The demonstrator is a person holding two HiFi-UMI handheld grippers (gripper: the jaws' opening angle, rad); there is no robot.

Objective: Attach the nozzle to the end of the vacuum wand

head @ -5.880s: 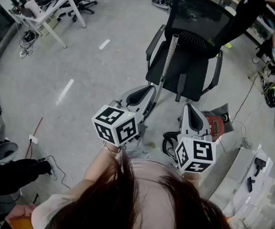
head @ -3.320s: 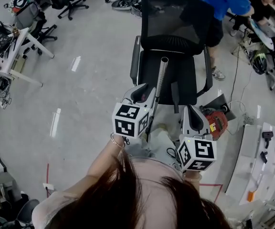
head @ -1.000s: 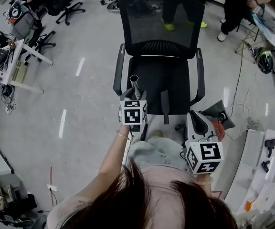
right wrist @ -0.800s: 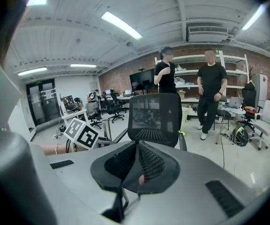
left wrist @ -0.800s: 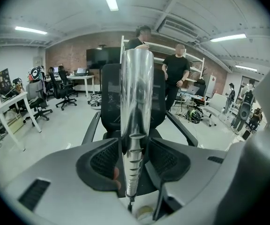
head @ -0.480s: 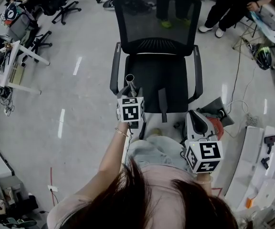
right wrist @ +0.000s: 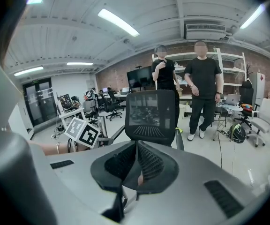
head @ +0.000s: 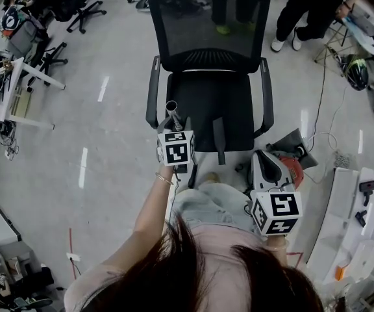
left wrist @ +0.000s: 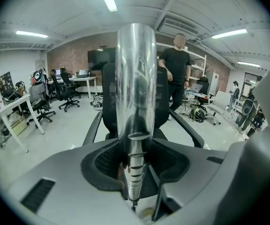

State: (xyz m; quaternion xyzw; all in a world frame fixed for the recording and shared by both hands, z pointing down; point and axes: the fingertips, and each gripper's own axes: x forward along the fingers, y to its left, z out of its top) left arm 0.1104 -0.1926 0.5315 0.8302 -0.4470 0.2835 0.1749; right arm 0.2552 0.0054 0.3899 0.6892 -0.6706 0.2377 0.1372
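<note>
My left gripper (head: 176, 127) is shut on a shiny metal vacuum wand (head: 173, 112), whose open end points up and toward the chair. In the left gripper view the wand (left wrist: 135, 97) stands upright between the pads, filling the middle, with the left gripper (left wrist: 135, 175) clamped on its lower part. A long dark grey nozzle (head: 219, 140) lies on the seat of the black office chair (head: 206, 103), just right of the wand. My right gripper (head: 265, 158) hangs lower right, shut and empty; in its own view the right gripper (right wrist: 137, 165) shows its pads meeting.
A red vacuum body (head: 293, 168) and cables lie on the floor right of the chair. Two people (right wrist: 191, 88) stand behind the chair. White desks (head: 8, 83) stand at the left, white shelving (head: 362, 239) at the right, and other chairs at the back.
Both grippers have stayed nearly in place. The wand's top end leans slightly more to the left. The people behind the chair have shifted.
</note>
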